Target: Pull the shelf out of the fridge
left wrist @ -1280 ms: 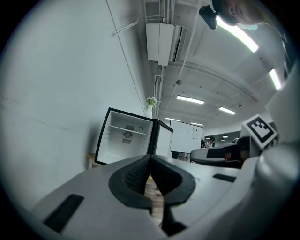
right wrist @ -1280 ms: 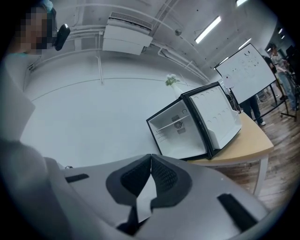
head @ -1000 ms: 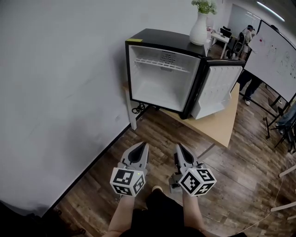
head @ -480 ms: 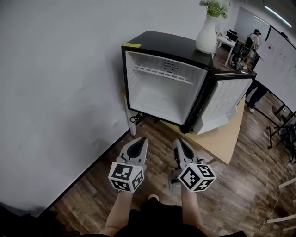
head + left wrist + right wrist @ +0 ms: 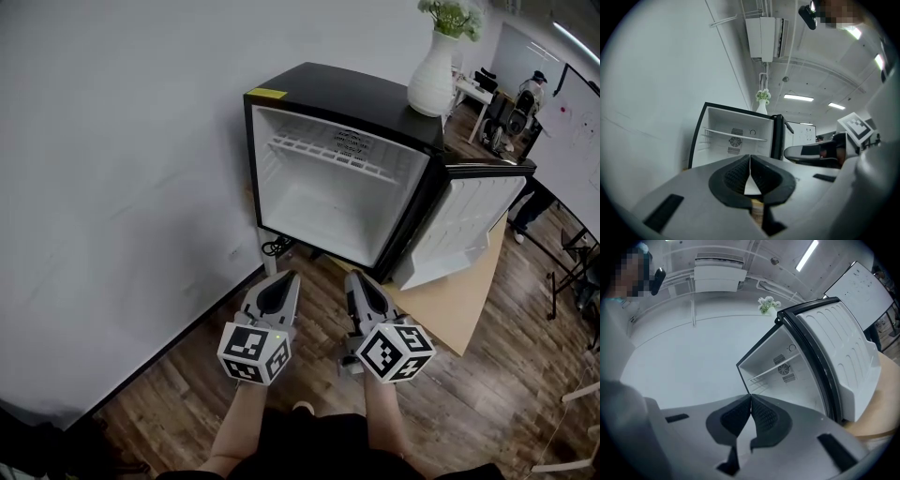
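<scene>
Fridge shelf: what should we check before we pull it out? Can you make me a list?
1. Fridge door open: ok, it is swung wide to the right.
2. Shelf free to slide: ok, nothing sits on it.
3. Left gripper ready to grab: not ok, jaws shut and empty.
4. Right gripper ready to grab: not ok, jaws shut and empty.
5. Grippers at the shelf: not ok, both are short of the fridge.
6. Vase on top safe from wobbling: cannot tell; it stands upright.
</scene>
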